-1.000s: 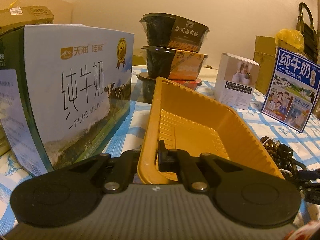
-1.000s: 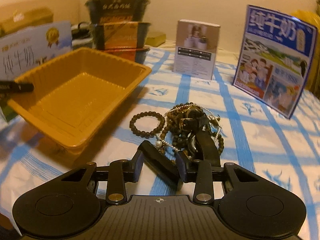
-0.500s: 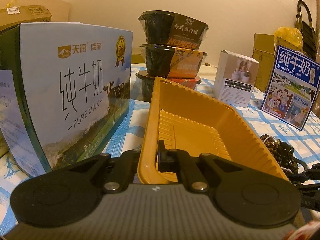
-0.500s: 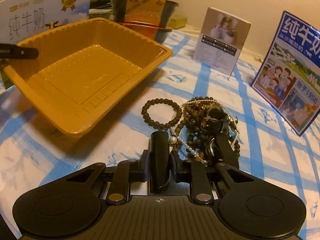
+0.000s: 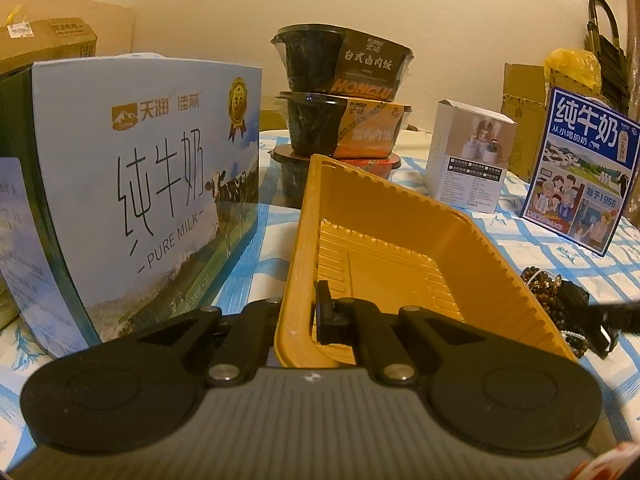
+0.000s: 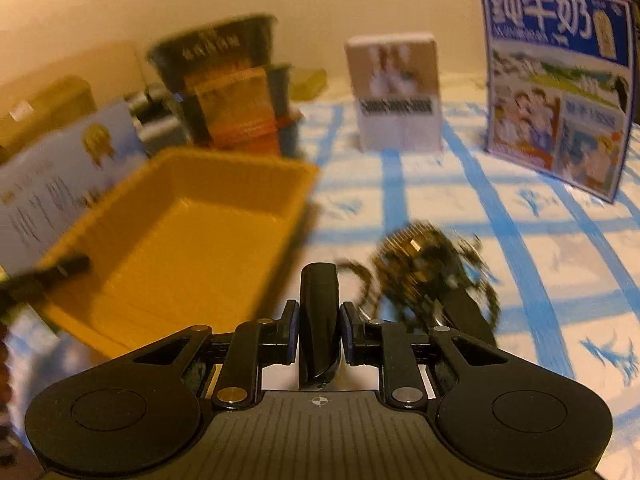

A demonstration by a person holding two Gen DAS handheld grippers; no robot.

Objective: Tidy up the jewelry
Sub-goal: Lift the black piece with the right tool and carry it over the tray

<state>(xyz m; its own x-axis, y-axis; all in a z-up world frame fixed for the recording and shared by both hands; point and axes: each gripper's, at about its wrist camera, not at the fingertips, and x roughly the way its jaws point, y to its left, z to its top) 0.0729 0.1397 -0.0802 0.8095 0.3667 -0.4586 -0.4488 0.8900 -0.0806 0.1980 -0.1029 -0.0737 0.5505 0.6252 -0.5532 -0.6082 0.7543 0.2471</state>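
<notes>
While my left gripper (image 5: 308, 312) stays clamped on the near rim of the yellow tray (image 5: 384, 264), holding it steady on the checked cloth (image 6: 560, 264), my right gripper (image 6: 320, 320) has just closed its jaws and lifted; the view has tilted and blurred since a second ago; what sits between its pads I cannot tell, though the jaws are nearly together and a dark tangle of jewelry (image 6: 428, 272) now hangs close to the fingertips, to their right; I judge that a piece of the heap has been picked, so the carry leftward into the empty tray comes next; trailing strands could snag.
</notes>
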